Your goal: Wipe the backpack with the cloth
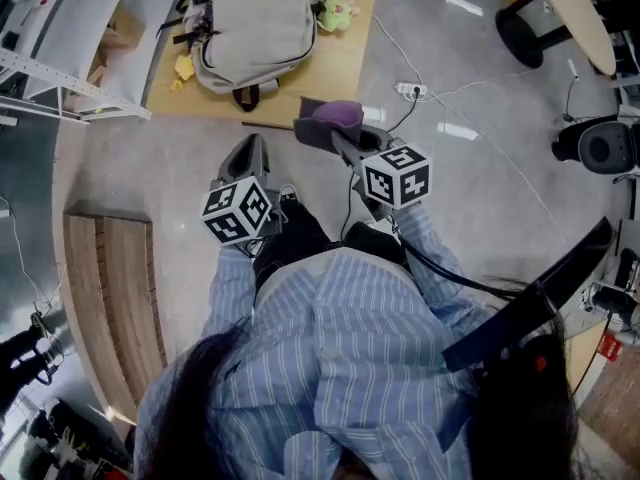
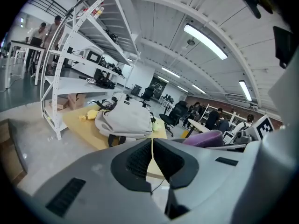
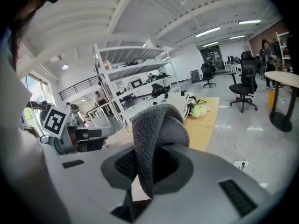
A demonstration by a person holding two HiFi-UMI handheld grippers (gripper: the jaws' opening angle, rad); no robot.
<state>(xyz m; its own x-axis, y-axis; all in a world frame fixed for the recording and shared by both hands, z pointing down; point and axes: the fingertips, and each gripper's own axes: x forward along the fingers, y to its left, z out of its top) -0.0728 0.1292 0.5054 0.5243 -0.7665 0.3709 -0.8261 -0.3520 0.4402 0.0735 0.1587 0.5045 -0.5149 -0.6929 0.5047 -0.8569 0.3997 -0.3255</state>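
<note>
As claw (image 3: 152,164) pinches fleecy cloth (image 3: 156,134), backpack (image 1: 252,23) slumps

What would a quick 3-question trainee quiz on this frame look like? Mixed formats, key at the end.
1. True or false: the left gripper is shut on the cloth.
2. The backpack lies on: A) a tan mat on the floor; B) an office chair; C) a shelf.
3. Short answer: is the cloth touching the backpack?

Key: 1 false, its jaws are together with nothing between them. 2 A. 3 no, the right gripper holds it well short of the backpack.
</note>
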